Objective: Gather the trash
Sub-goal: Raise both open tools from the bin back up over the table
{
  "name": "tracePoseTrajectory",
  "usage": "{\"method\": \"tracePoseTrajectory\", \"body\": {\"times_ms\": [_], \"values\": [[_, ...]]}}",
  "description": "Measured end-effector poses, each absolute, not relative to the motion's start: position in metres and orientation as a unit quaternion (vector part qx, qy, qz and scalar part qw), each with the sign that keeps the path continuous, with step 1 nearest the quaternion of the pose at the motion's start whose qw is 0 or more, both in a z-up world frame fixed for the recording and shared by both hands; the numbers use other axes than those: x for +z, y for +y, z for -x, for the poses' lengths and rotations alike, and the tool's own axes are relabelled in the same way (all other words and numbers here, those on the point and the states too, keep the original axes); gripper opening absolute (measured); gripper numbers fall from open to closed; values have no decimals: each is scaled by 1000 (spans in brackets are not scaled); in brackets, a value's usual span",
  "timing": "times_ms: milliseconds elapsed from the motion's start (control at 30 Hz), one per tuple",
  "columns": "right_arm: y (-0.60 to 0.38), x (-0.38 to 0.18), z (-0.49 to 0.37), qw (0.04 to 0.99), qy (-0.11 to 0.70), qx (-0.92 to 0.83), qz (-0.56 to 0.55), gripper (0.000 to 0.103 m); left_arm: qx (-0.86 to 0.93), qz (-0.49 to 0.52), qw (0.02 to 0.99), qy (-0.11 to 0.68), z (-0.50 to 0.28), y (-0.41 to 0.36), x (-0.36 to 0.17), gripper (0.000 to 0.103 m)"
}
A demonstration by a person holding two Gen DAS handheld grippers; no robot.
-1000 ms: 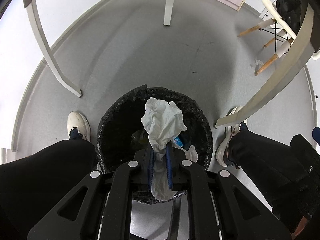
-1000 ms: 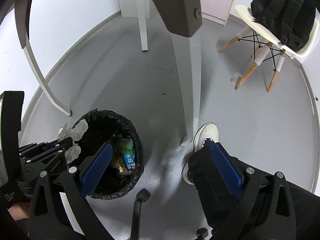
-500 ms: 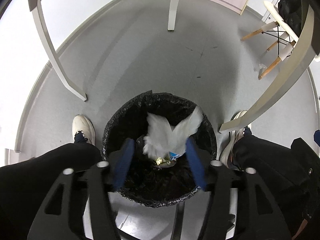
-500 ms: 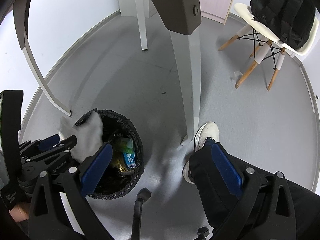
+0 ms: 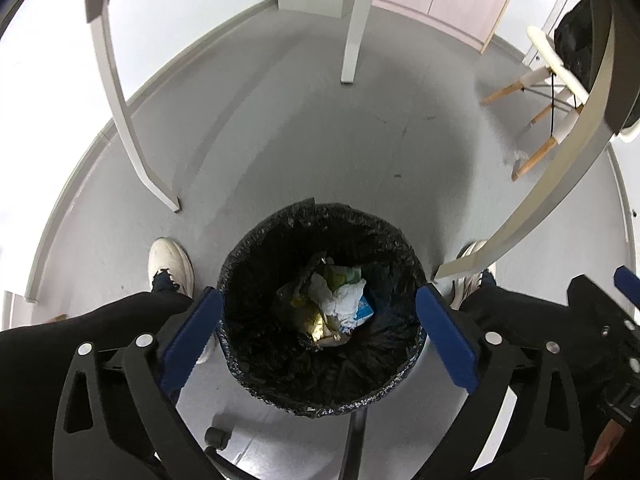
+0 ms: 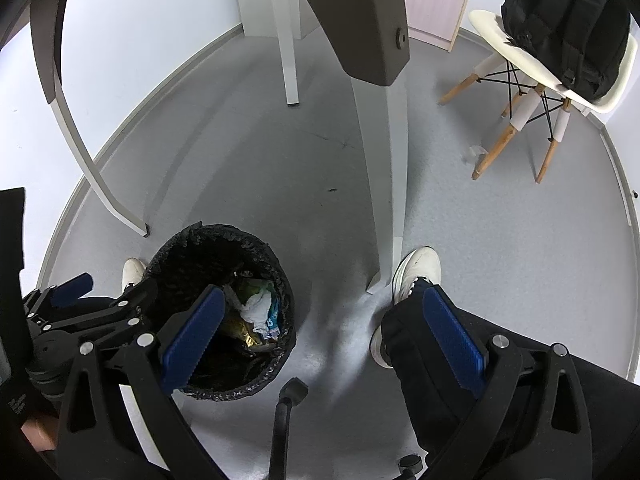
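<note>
A round bin lined with a black bag (image 5: 276, 240) stands on the grey floor between a person's feet. A crumpled white tissue (image 5: 340, 300) lies inside it on top of wrappers and other litter. My left gripper (image 5: 316, 294) hangs over the bin's mouth; its jaws are opening wide and nothing is between them. In the right wrist view the bin (image 6: 208, 248) sits low on the left with the tissue (image 6: 256, 306) in it, and the left gripper (image 6: 104, 292) is above its left rim. My right gripper (image 6: 322, 296) is open and empty, over the floor beside the bin.
White table legs (image 6: 384, 200) stand close around the bin. The person's dark trouser legs and white shoes (image 6: 416, 272) flank it. A white chair (image 6: 532, 68) with a black backpack stands at the right, a small pale scrap (image 6: 474, 152) by its legs. A castor (image 6: 294, 388) is near the bin.
The left gripper went from shut on the white tissue to wide open. The tissue dropped into the bin and now lies on the litter. The left gripper rose slightly; the right one stayed still.
</note>
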State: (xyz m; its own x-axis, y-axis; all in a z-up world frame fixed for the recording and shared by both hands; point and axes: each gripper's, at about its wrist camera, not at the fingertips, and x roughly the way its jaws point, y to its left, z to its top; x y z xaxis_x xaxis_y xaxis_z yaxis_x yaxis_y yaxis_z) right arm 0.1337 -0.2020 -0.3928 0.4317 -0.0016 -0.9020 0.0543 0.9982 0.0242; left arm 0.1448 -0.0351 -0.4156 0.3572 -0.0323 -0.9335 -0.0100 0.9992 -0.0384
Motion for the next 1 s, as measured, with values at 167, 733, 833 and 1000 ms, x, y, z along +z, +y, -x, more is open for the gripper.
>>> {"method": "tracePoseTrajectory", "body": {"times_ms": [167,733,833,1000], "values": [[-197,-387,-131,847,531,-10,-20,95,-3,0,830,558,-136,-33,-403,97],[-162,-327,-87,869,493,25,26,95,22,31,848,529,-74,9,-327,97],[-159,-309,-72,875,483,32,23,95,24,30,854,519,-59,13,-310,97],[-153,-284,-51,879,475,36,29,95,32,28,859,510,-35,19,-287,97]]}}
